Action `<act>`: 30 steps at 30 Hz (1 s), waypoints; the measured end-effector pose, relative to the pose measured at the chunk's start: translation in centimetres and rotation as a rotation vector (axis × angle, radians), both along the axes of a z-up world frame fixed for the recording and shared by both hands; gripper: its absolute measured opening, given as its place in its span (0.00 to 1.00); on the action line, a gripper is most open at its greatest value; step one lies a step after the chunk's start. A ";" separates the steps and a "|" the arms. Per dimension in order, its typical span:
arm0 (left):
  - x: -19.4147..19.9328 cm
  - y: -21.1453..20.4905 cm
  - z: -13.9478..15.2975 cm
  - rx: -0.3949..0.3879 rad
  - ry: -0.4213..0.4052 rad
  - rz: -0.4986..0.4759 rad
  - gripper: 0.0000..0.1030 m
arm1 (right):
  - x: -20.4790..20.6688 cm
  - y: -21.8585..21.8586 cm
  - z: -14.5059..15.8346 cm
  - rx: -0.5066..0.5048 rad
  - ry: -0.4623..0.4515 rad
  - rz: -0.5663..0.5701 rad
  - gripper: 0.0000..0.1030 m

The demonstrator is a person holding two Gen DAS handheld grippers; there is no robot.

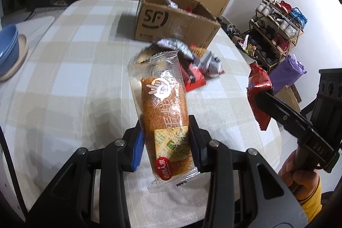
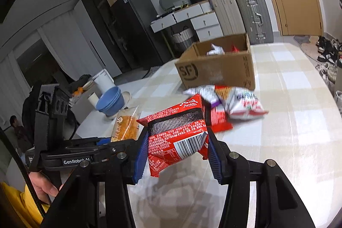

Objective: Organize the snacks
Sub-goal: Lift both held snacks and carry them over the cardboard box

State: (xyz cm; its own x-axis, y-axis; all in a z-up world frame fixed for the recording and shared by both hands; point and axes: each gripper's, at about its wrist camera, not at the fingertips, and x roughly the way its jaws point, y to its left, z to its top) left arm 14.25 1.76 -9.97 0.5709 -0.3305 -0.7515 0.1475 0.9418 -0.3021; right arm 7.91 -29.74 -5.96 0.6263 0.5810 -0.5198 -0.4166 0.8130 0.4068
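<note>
The left tongs point(image 1: 165, 142) are clamped on a clear-wrapped bread packet point(image 1: 163, 110), their blue-padded fingers point(image 1: 137, 147) pressing its lower sides. The packet's long axis runs along the tongs, with one crimped end pointing away toward the cardboard box point(image 1: 171, 21) and the other sticking back past the fingers; it is held above the checked surface point(image 1: 74, 69). Beyond its far end, a loose heap of silver and red snack packets point(image 1: 198, 65) lies on the surface just in front of the box, which holds more packets. Further right, the right tongs point(image 2: 177, 149) grip a red snack bag point(image 2: 177, 136) between both blue pads, lifted off the surface. The bag sits upright and slightly crumpled, its barcode facing the camera and its top edge pointing toward the heap point(image 2: 226, 104) and box point(image 2: 218, 69).
</note>
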 end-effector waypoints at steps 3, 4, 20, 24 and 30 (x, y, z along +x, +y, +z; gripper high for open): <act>1.0 -0.1 1.3 0.006 -0.023 -0.011 0.33 | 1.2 -0.2 1.4 0.003 -0.029 -0.003 0.49; 1.6 -0.1 1.9 0.016 -0.035 -0.013 0.33 | 1.7 -0.3 1.9 0.004 -0.037 -0.002 0.49; 14.9 0.3 11.1 0.020 -0.163 0.038 0.33 | 13.6 -2.2 9.2 0.066 -0.100 -0.072 0.49; 19.7 -0.4 11.9 0.045 -0.153 0.023 0.33 | 17.1 -1.8 10.1 0.067 -0.093 -0.066 0.49; 26.7 -1.8 11.4 0.059 -0.106 0.009 0.33 | 22.0 -0.8 10.6 0.037 -0.071 -0.071 0.49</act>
State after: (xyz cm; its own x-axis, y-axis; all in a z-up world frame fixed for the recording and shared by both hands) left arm 40.95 -0.01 1.46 0.6507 -0.2822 -0.7049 0.1671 0.9588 -0.2296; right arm 29.89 -30.52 4.67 0.7012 0.5518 -0.4515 -0.3876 0.8265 0.4082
